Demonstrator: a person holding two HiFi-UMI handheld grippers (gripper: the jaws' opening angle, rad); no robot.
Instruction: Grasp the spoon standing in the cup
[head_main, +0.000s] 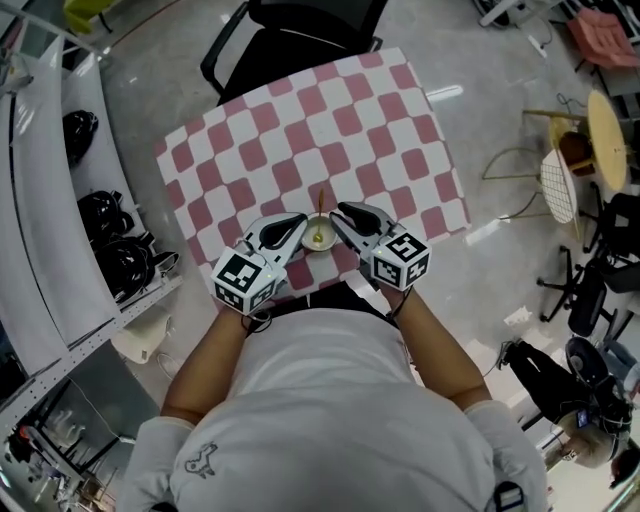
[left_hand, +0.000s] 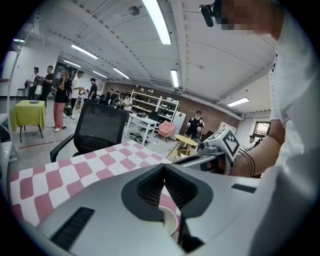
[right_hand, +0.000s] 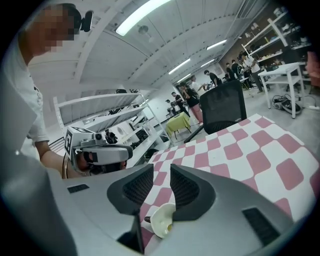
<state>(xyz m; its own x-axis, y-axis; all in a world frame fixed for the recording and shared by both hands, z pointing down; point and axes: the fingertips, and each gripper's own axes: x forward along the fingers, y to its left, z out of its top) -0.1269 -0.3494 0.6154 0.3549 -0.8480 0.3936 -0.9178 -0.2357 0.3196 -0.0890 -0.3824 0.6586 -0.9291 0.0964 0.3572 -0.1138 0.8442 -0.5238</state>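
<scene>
The left gripper (left_hand: 164, 170) has its jaws pressed together, empty, and hangs just left of the cup (right_hand: 161, 220). The right gripper (right_hand: 161, 172) has its jaws slightly parted with nothing between them. It probably waits beside the cup to take the spoon (head_main: 321, 205), which stands upright in the cup near the front edge of the checkered table (head_main: 300, 130).

Cup (head_main: 319, 240) on table (head_main: 330, 120), near its front edge; spoon (head_main: 321, 204) standing in cup; left gripper (head_main: 299, 220) just left, right gripper (head_main: 339, 211) just right; chair (head_main: 290, 30) behind table.
</scene>
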